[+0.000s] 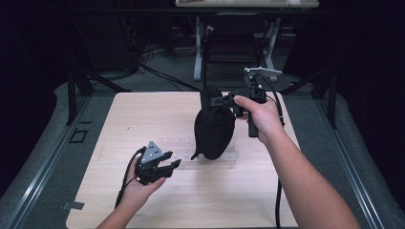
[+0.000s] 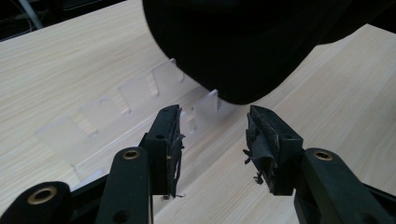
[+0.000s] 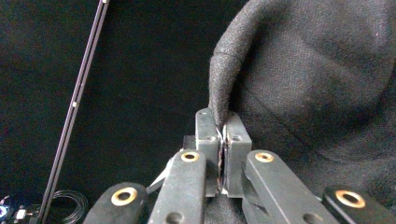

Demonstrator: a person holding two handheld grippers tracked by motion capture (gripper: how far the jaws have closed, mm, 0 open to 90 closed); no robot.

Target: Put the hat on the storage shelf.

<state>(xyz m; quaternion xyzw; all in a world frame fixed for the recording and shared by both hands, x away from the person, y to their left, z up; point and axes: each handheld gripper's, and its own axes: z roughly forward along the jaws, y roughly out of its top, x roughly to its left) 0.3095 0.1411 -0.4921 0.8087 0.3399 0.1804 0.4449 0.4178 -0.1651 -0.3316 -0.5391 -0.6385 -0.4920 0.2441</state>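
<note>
Black fabric cap lifted by its edge over a clear rack on the table.

The right tool (image 1: 228, 98), at 1 o'clock from the table's (image 1: 143, 114) middle, is pressed together on a fold at the rim of the black fabric cap (image 1: 213, 129); the cap hangs down from it, its lower end low over or touching the clear plastic rack (image 1: 184, 145) lying flat near the table's centre. The left tool (image 1: 168, 166), at 7 o'clock, is spread wide with nothing between its jaws, pointing at the cap's lower curve. To do this well, I'd keep the pinch deep on the seam and bring the spread tool in under the hanging edge. The rack's slots appear empty.
</note>
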